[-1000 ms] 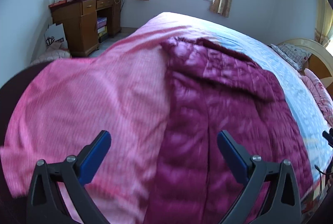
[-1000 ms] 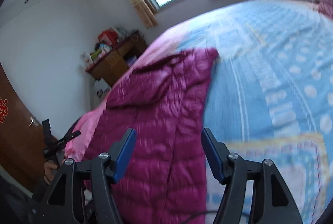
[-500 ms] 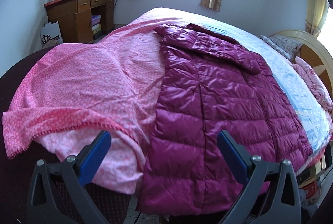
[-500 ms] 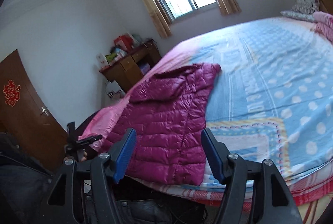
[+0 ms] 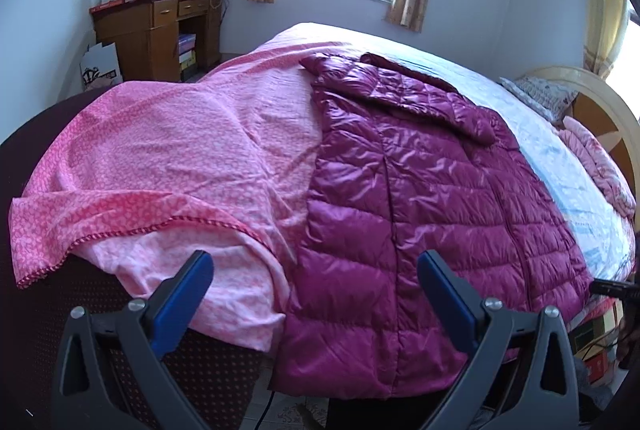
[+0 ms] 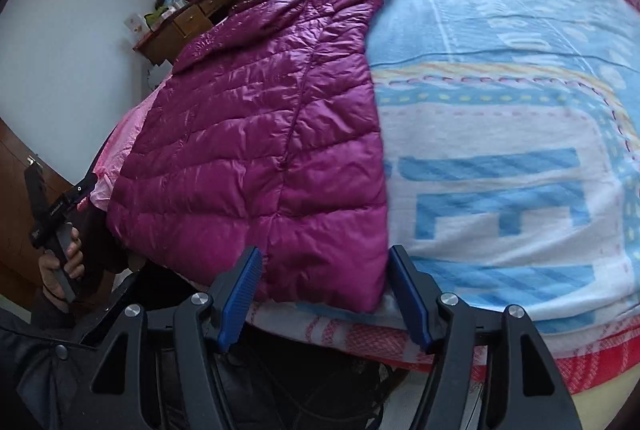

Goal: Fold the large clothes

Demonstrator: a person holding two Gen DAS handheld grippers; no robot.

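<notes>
Left view: the jacket lies flat on the bed, hem overhanging the near edge, pink sheet alongside; left claw gapes empty. Right view: right claw released, straddling the jacket's hem corner; blue blanket bare.

Jacket on bed, hem overhanging edge; desk behind.

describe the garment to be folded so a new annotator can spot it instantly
Start at the bed. The purple quilted puffer coat lies flat along it, hem hanging over the near edge. It is glossy and stitched, between the matte pink sheet and the blue patterned blanket.
</notes>
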